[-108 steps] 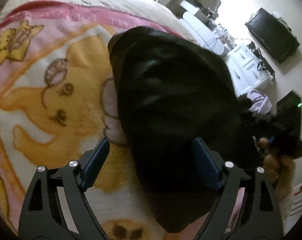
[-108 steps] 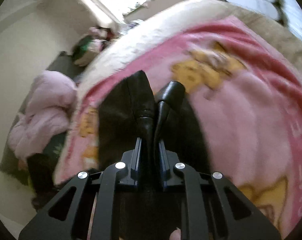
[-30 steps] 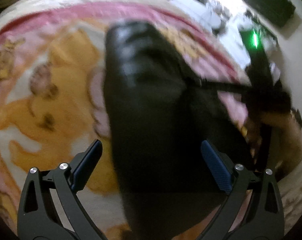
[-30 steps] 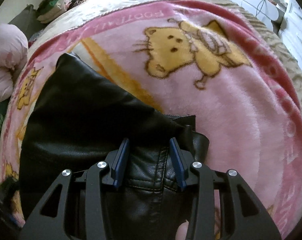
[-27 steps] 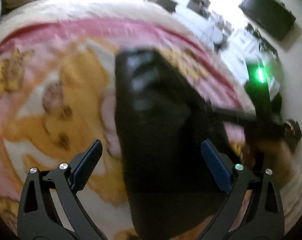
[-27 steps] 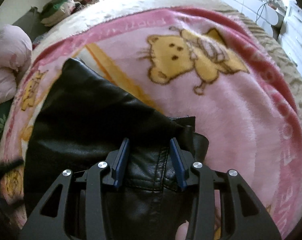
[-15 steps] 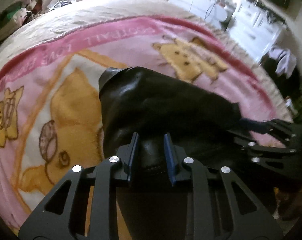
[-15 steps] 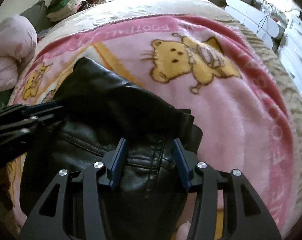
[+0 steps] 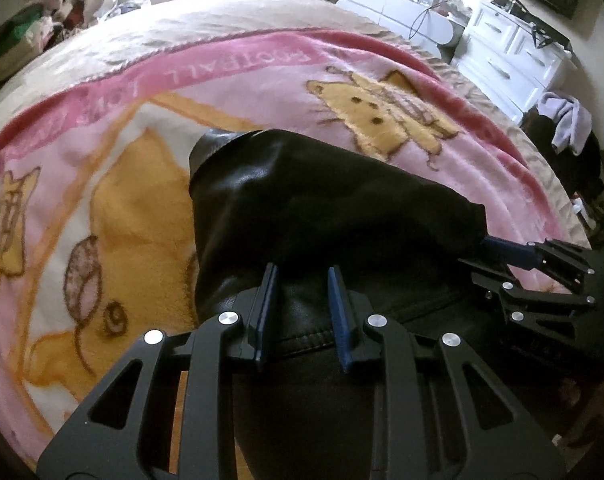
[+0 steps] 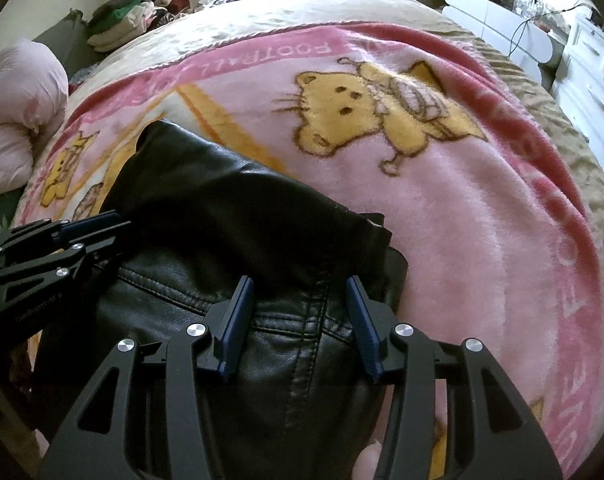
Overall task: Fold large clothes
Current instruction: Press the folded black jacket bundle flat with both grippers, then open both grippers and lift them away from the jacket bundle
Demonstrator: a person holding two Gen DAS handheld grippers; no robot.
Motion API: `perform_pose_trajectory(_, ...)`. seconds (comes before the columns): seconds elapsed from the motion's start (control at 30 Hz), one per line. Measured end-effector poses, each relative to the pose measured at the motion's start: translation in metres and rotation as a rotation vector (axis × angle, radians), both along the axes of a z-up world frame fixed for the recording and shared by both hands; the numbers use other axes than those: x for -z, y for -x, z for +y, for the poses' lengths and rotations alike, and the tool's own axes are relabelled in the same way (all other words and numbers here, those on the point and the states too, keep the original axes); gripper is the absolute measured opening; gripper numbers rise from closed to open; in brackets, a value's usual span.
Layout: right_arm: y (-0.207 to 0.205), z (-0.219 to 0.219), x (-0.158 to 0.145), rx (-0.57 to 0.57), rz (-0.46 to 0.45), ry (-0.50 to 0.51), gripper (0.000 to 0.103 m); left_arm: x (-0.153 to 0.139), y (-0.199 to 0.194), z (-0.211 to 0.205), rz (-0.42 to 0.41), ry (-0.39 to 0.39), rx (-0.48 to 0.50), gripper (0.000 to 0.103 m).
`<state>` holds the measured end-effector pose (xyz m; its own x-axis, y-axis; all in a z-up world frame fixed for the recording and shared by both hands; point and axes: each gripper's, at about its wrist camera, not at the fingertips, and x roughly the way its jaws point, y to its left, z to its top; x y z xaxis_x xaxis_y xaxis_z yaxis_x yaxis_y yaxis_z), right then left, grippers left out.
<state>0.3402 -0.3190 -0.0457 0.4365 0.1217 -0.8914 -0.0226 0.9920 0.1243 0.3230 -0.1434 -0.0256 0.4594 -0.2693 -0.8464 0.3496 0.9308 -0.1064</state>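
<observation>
A black leather garment (image 9: 322, 208) lies folded on a pink blanket with yellow bears (image 9: 382, 120). My left gripper (image 9: 301, 276) is at the garment's near left part, its narrow jaws shut on a ridge of leather. In the right wrist view the left gripper (image 10: 113, 220) shows at the garment's (image 10: 221, 208) left edge. My right gripper (image 10: 298, 284) rests over the stitched seams near the garment's right corner. Its jaws stand apart, with flat leather between them and neither pad pressing. In the left wrist view the right gripper (image 9: 498, 246) pokes in at the garment's right edge.
The blanket (image 10: 442, 208) covers a bed with a beige spread. White drawers (image 9: 510, 52) stand at the far right. Clothes (image 9: 566, 124) hang on a dark seat beside the bed. A pink bundle (image 10: 21, 92) and a stack of clothes (image 10: 121, 20) lie at the far left.
My left gripper went from wide open above the garment to shut on it, and the blur is gone. The right jaws have spread a little. Earlier the right gripper held the garment up, shut.
</observation>
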Motion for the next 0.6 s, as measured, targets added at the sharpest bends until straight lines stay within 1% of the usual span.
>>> perform_pose_trajectory(0.07, 0.004, 0.002, -0.005, -0.004, -0.01, 0.019, 0.048, -0.006, 0.005, 0.002, -0.018, 0.011, -0.008, 0.018)
perform_pose_trajectory(0.13, 0.01, 0.005, -0.015, -0.01, -0.033, 0.038, 0.055, -0.013, 0.011, 0.003, -0.037, 0.006, -0.018, 0.018)
perform_pose_trajectory(0.17, 0.016, 0.005, -0.022, -0.011, -0.043, 0.047, 0.066, -0.016, 0.014, 0.003, -0.045, 0.005, -0.024, 0.018)
perform_pose_trajectory(0.2, 0.02, 0.006, -0.026, -0.012, -0.043, 0.049, 0.07, -0.02, 0.02, 0.005, -0.055, 0.009, -0.028, 0.021)
perform_pose_trajectory(0.23, 0.026, 0.007, -0.031, -0.014, -0.053, 0.046, 0.07, -0.024, 0.024, 0.007, -0.06, 0.019, -0.024, 0.031)
perform_pose_trajectory(0.27, 0.032, 0.007, -0.037, -0.016, -0.066, 0.045, 0.07, -0.028, 0.029, 0.008, -0.063, 0.024, -0.023, 0.037)
perform_pose_trajectory(0.3, 0.04, 0.007, -0.043, -0.02, -0.082, 0.049, 0.07, -0.032, 0.035, 0.01, -0.07, 0.024, -0.022, 0.045)
perform_pose_trajectory(0.43, 0.073, 0.012, -0.063, -0.055, -0.141, 0.04, 0.07, -0.043, 0.057, 0.015, -0.092, 0.031, -0.008, 0.047)
perform_pose_trajectory(0.6, 0.117, 0.021, -0.076, -0.103, -0.173, 0.004, 0.069, -0.045, 0.089, 0.024, -0.102, 0.036, 0.004, 0.048)
